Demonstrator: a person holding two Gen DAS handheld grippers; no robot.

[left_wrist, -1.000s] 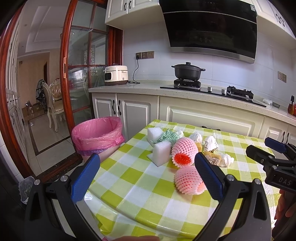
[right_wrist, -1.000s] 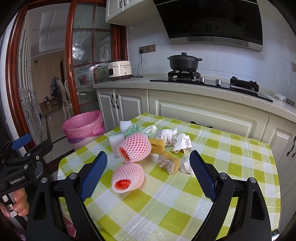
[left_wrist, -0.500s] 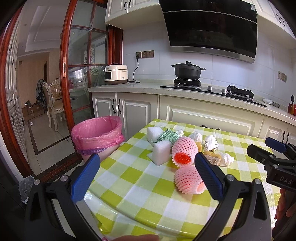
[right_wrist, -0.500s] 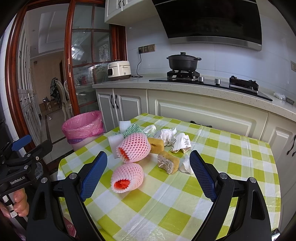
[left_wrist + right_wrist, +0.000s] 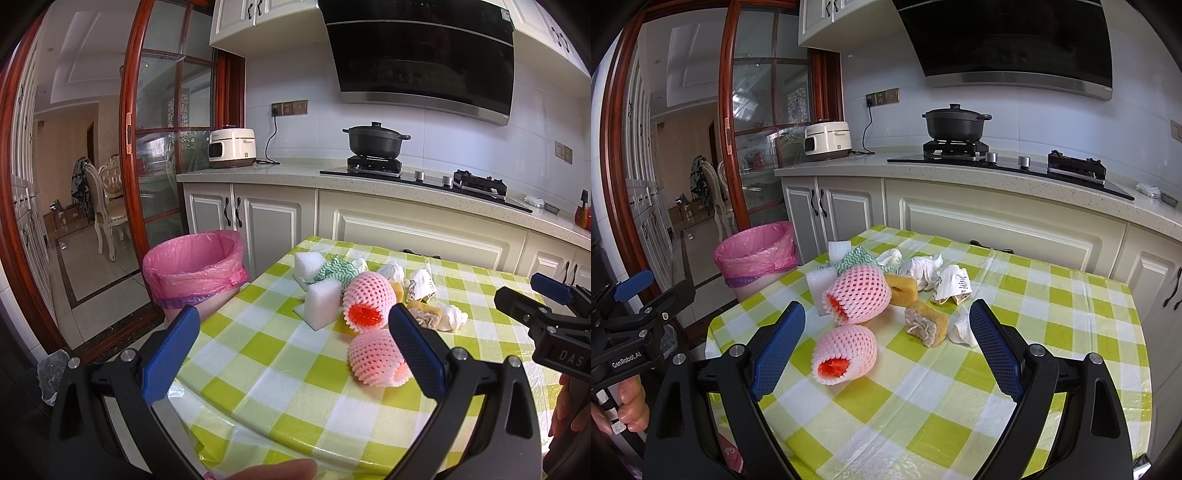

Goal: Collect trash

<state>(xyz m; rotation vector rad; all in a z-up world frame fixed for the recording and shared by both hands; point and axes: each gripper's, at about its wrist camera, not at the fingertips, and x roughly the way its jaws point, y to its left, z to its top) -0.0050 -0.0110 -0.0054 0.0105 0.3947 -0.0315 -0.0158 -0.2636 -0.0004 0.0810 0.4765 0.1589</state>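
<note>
A heap of trash lies on the green-checked table (image 5: 1052,306): two pink foam fruit nets (image 5: 847,352) (image 5: 375,356), white foam blocks (image 5: 323,301), yellow sponges (image 5: 927,321), crumpled white paper (image 5: 921,271) and a green-patterned cloth (image 5: 334,267). A bin with a pink liner (image 5: 194,266) (image 5: 757,254) stands on the floor off the table's left side. My left gripper (image 5: 293,341) hovers open over the table's near left corner, short of the heap. Held wide open and empty, my right gripper (image 5: 886,338) faces the nearest net.
White kitchen cabinets with a counter (image 5: 369,177) run behind the table, carrying a black pot (image 5: 375,138) on a hob and a white cooker (image 5: 231,147). A red-framed glass door (image 5: 133,147) stands left of the bin. A hand (image 5: 628,406) holds the left gripper's handle.
</note>
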